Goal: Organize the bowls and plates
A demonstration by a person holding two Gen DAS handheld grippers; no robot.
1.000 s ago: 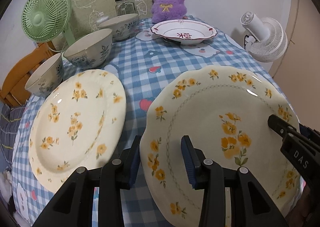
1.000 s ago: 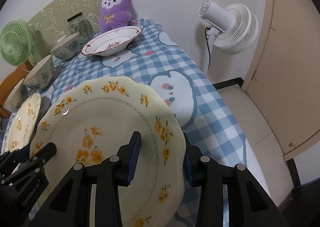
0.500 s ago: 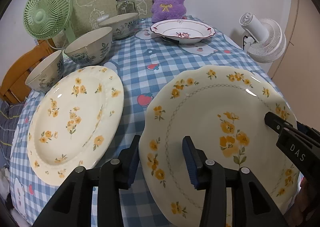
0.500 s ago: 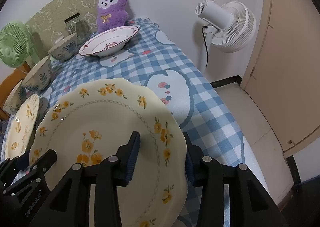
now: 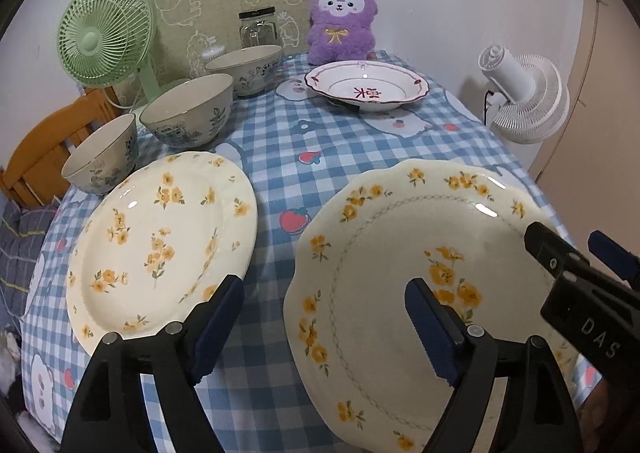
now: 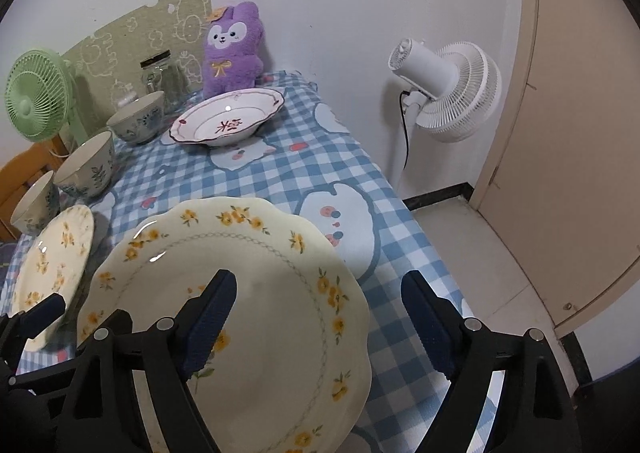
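Note:
A cream scalloped plate (image 5: 400, 221) with yellow flowers lies on the checked tablecloth (image 5: 280, 141) at the near right. My left gripper (image 5: 320, 293) straddles its left rim with its jaws opening wide, and the pads are off the plate. My right gripper (image 6: 320, 285) straddles the right rim of the same plate (image 6: 260, 253); its jaws are opening too and do not touch it. A round floral plate (image 5: 160, 237) lies to the left. Three patterned bowls (image 5: 192, 115) stand in a row behind it. A red-rimmed deep plate (image 5: 366, 87) sits at the back.
A green fan (image 5: 104, 41), a glass jar (image 5: 258, 27) and a purple plush toy (image 5: 342, 25) line the back wall. A white fan (image 6: 448, 89) stands off the table's right edge near a door (image 6: 580, 133). A wooden chair (image 5: 40, 149) is at the left.
Both grippers' jaws have spread wide and let go of the scalloped plate's rim. The plate stays on the cloth between them.

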